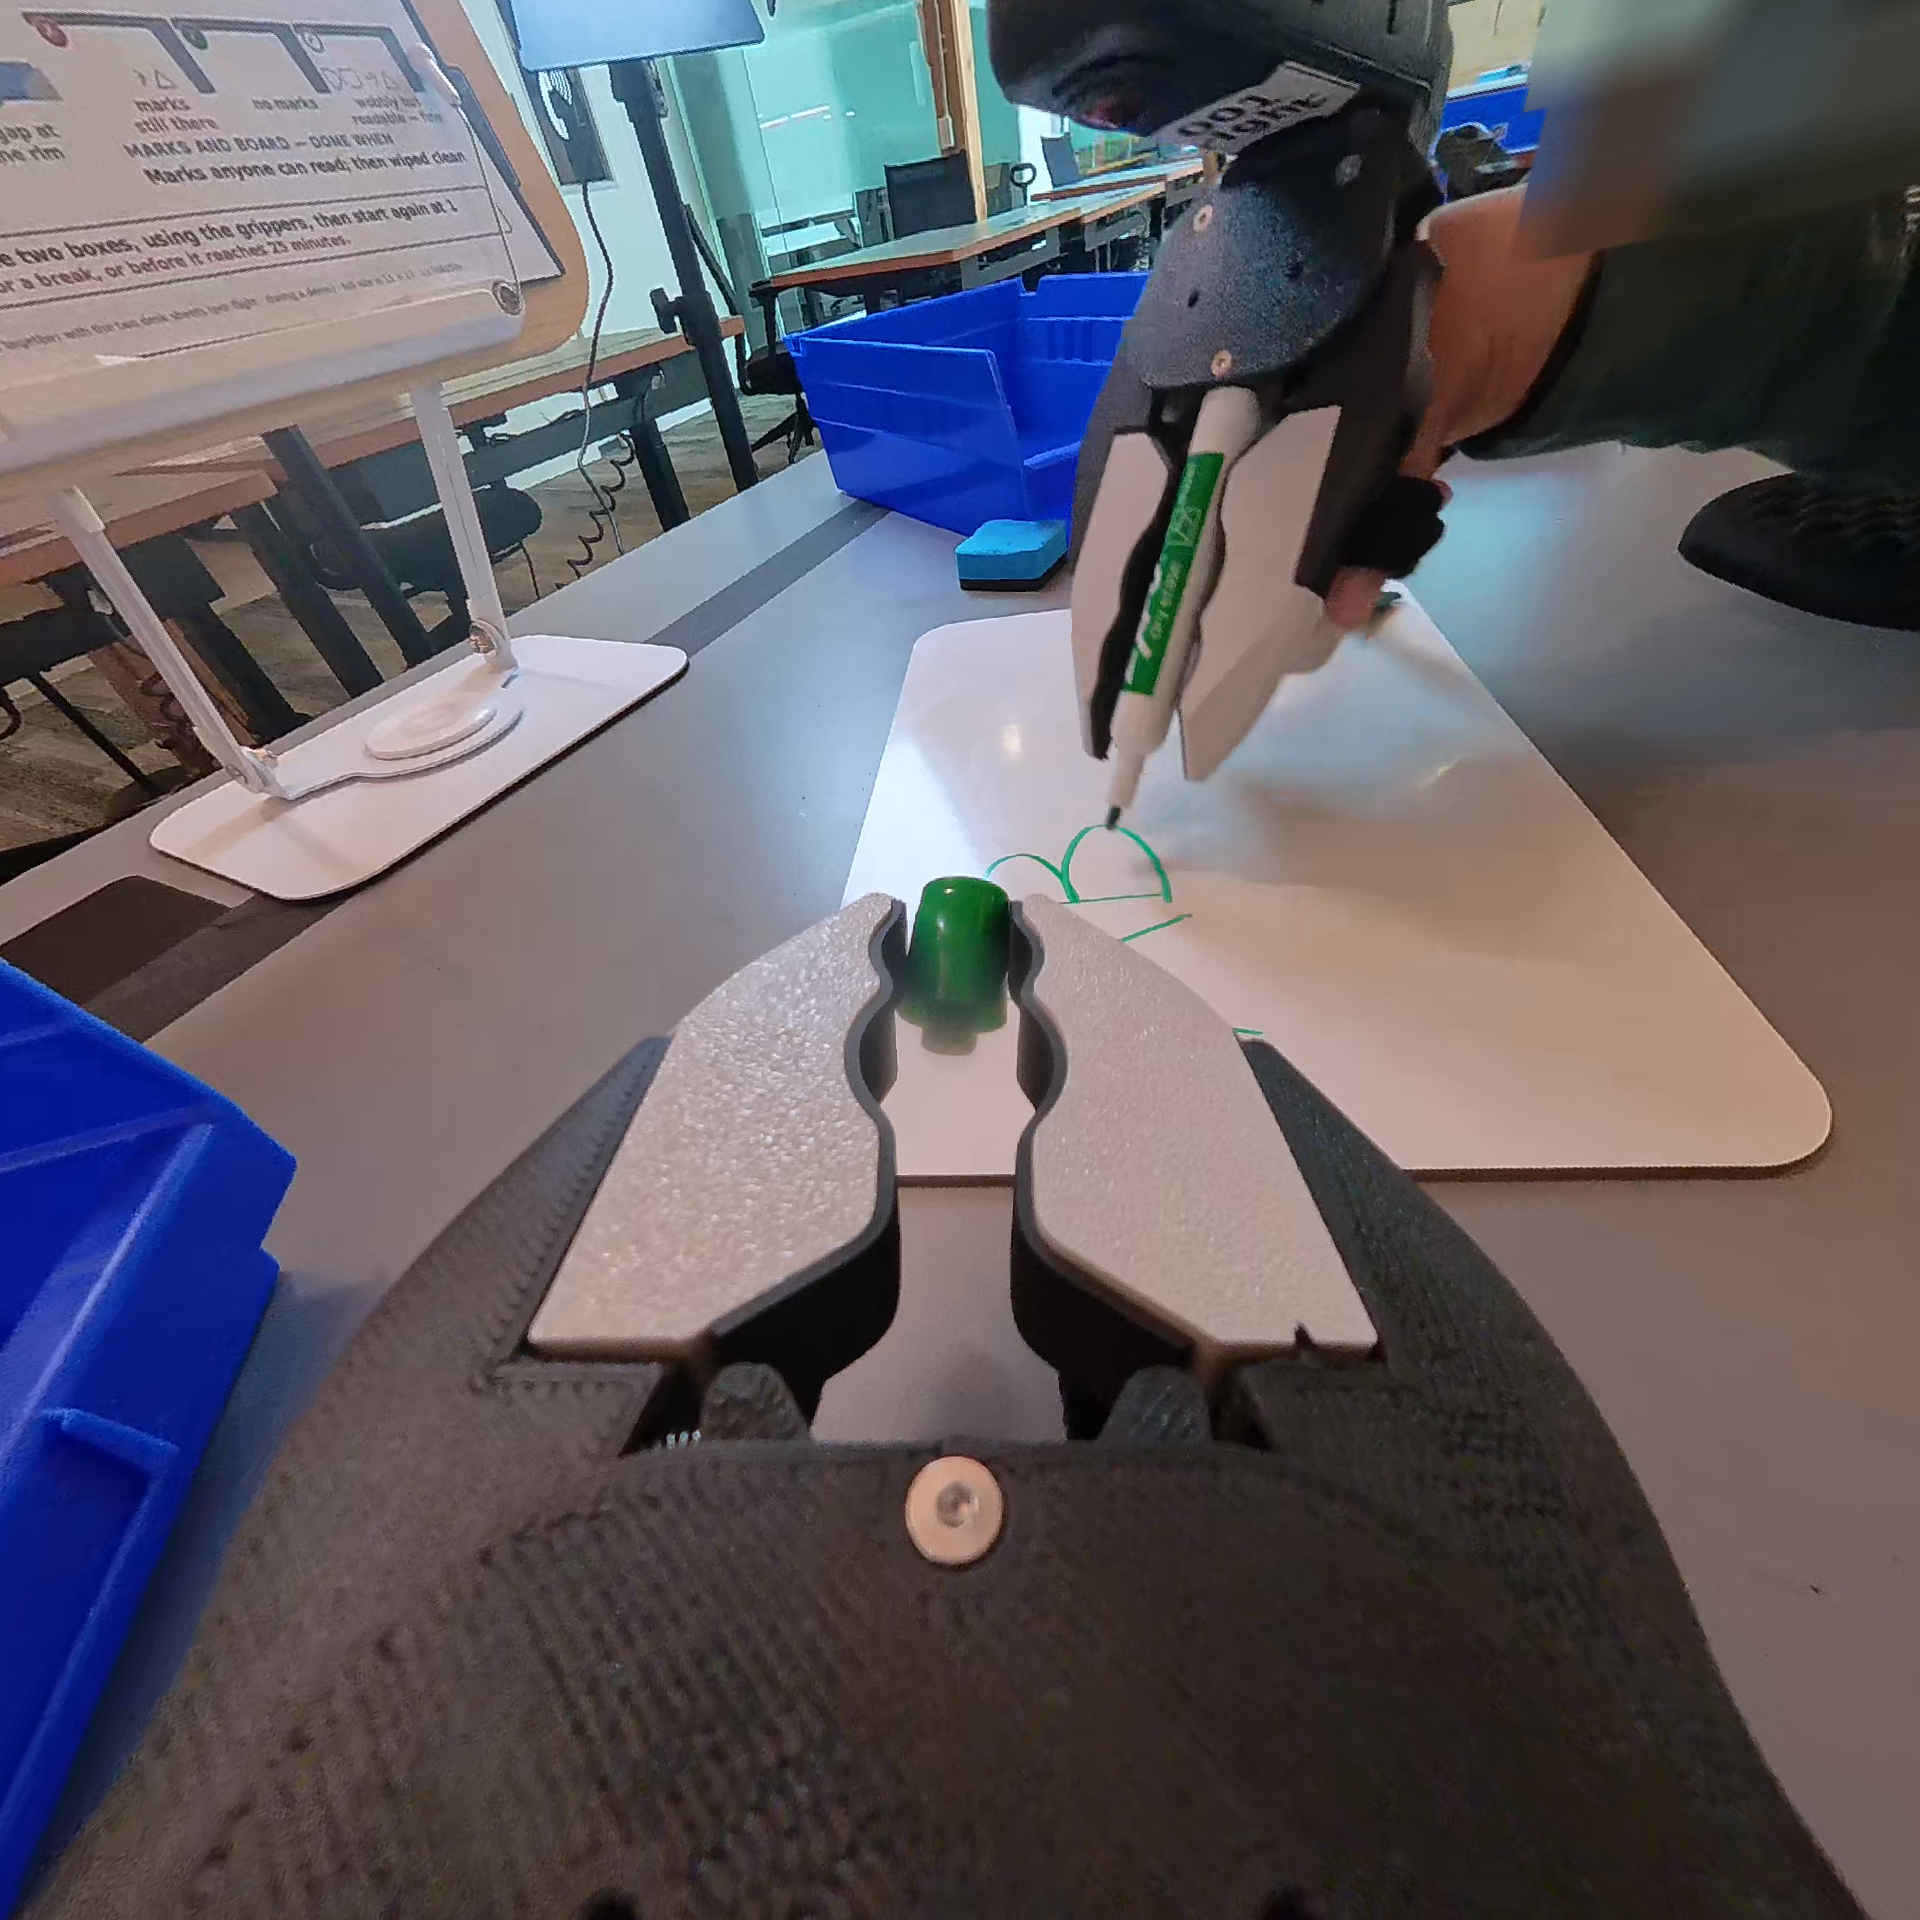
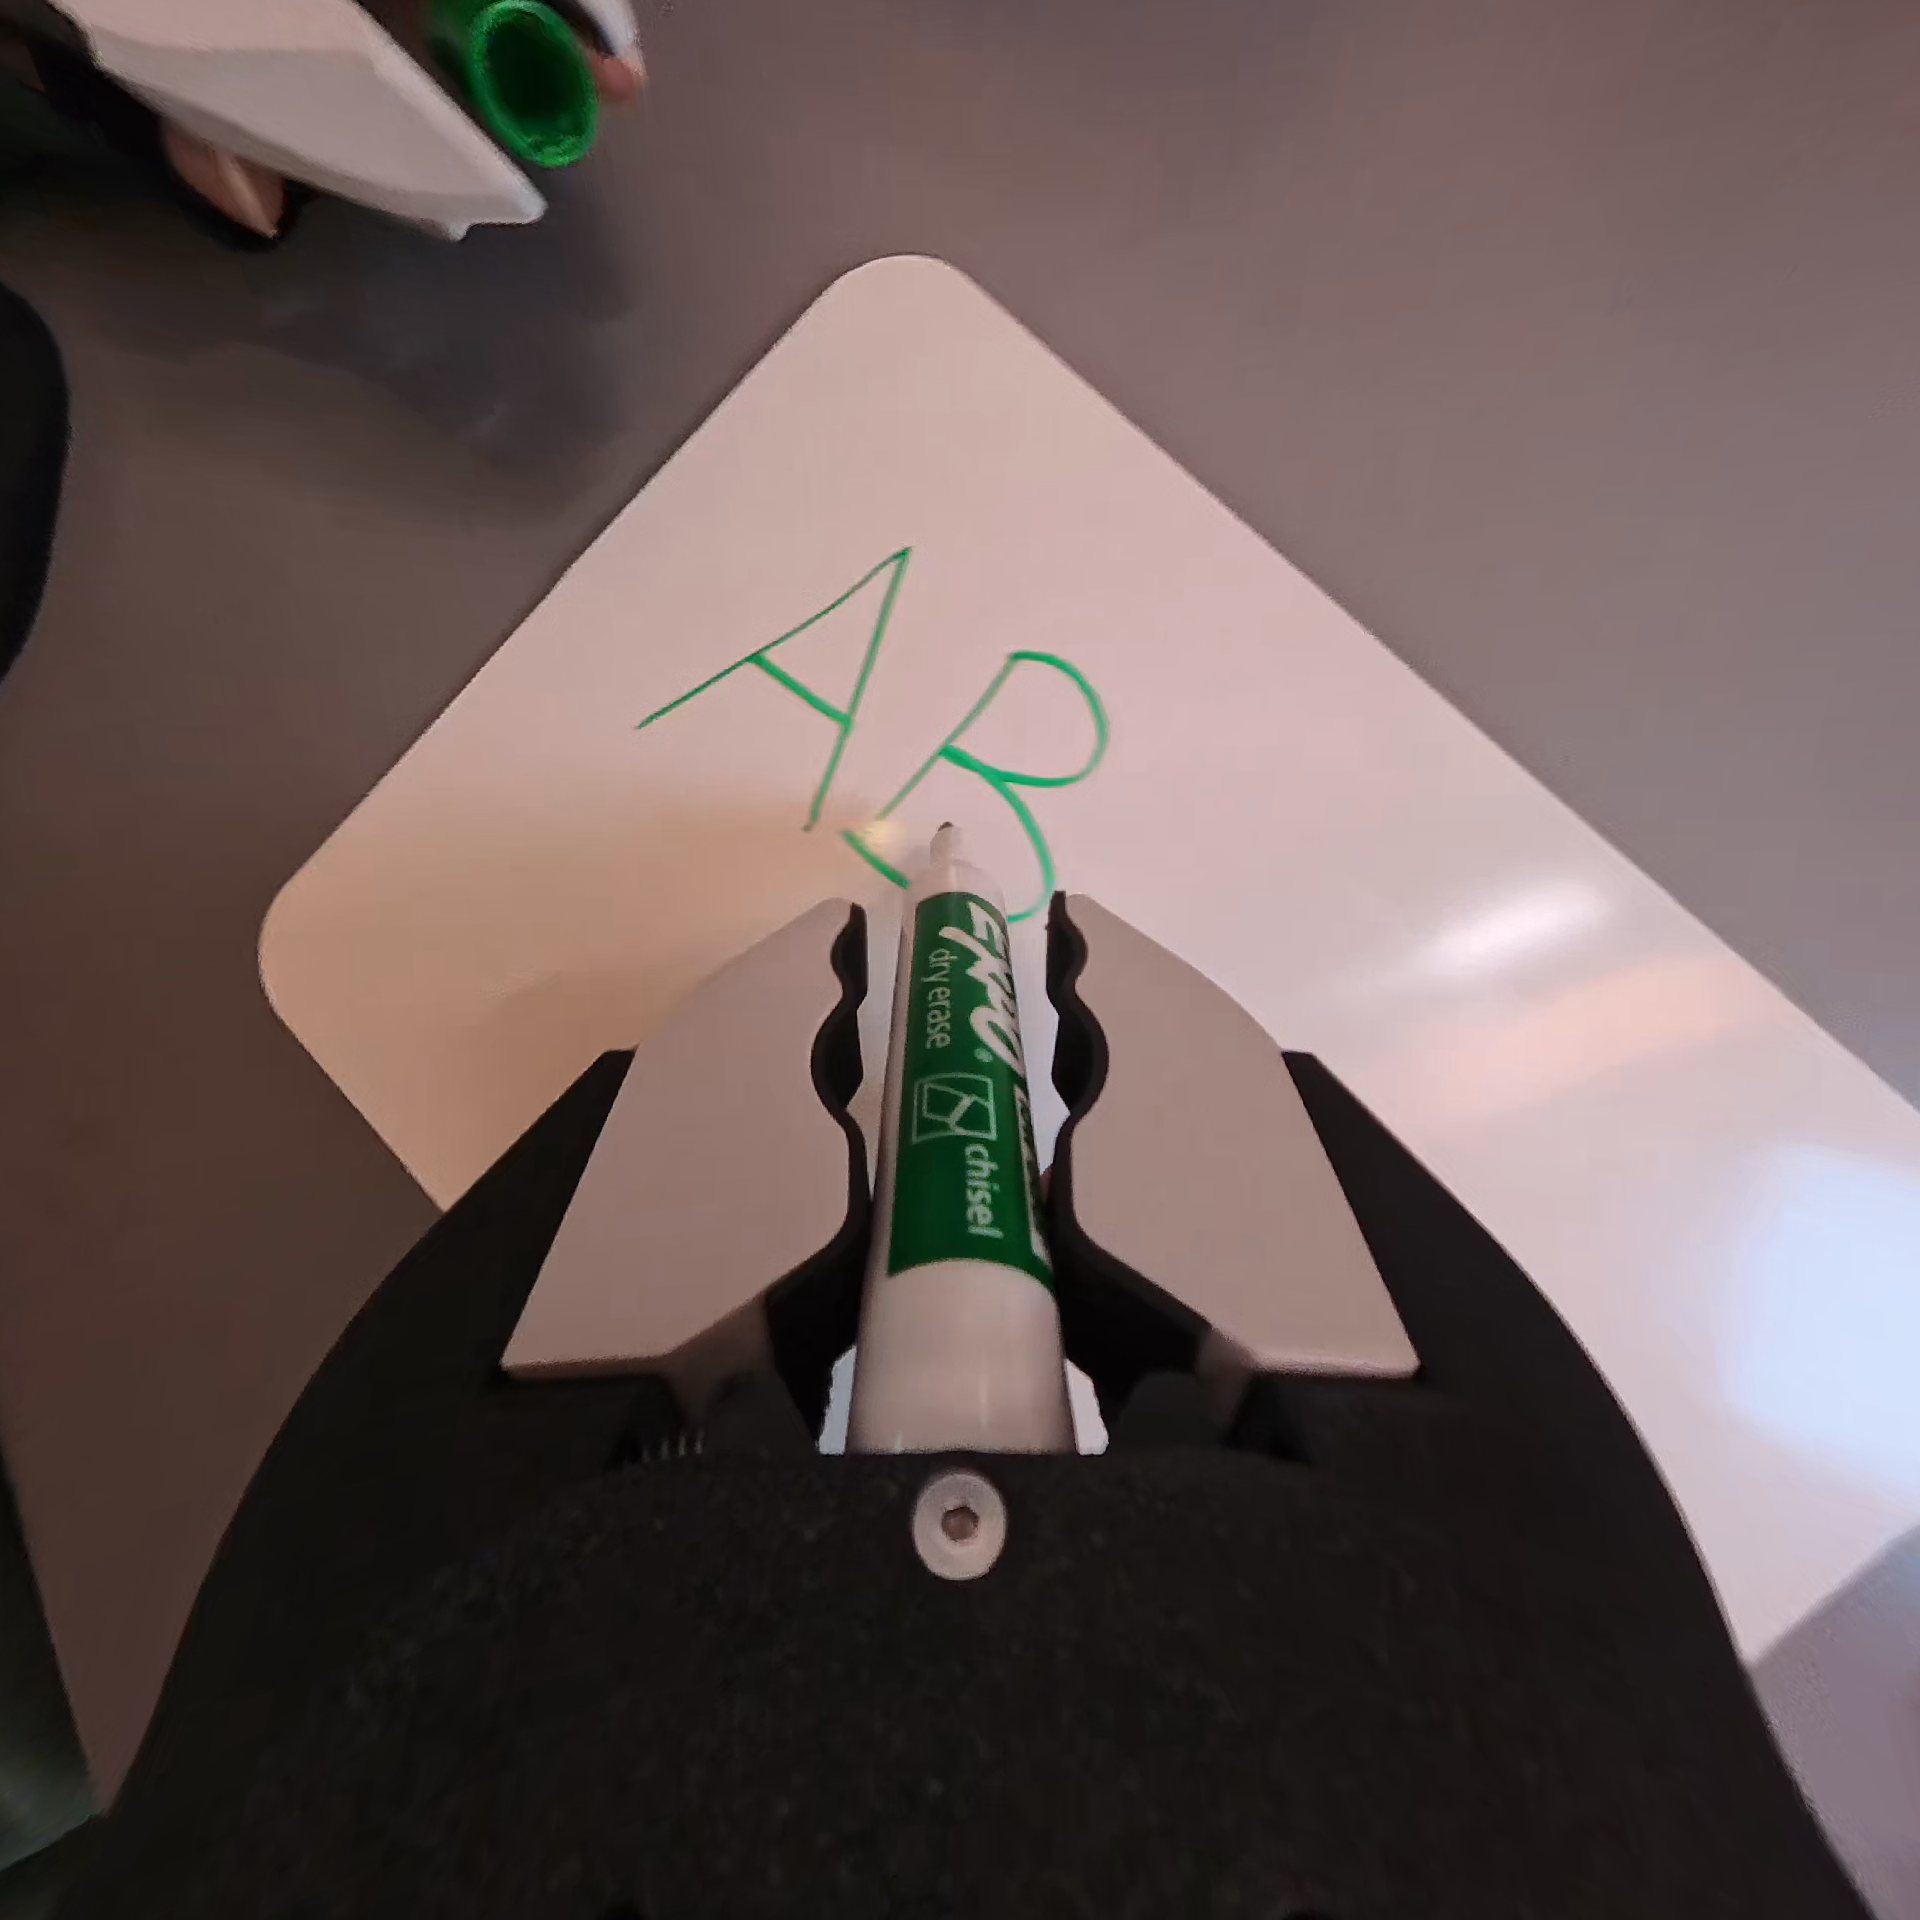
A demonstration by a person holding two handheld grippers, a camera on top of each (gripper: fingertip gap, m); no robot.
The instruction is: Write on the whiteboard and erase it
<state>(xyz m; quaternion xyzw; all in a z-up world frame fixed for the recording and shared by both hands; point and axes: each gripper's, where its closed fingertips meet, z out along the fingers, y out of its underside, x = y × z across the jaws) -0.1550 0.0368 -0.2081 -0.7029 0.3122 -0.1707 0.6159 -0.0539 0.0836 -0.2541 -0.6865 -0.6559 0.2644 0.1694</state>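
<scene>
Left tool (image 1: 956,961): clamped on a glossy green marker cap (image 1: 956,966); pebbled grey fingers.
Right tool (image 2: 956,925): clamped on a white, green-labelled marker (image 2: 961,1143), nib touching the whiteboard (image 2: 1351,831) just ahead.
Whiteboard: flat on grey surface (image 1: 623,935), rounded corners, glossy, green strokes (image 2: 883,727).
Left view only: blue eraser (image 1: 1013,556) beyond the board, blue bins (image 1: 935,405), white stand (image 1: 416,758).
Right view only: cap's hollow open end.
</scene>
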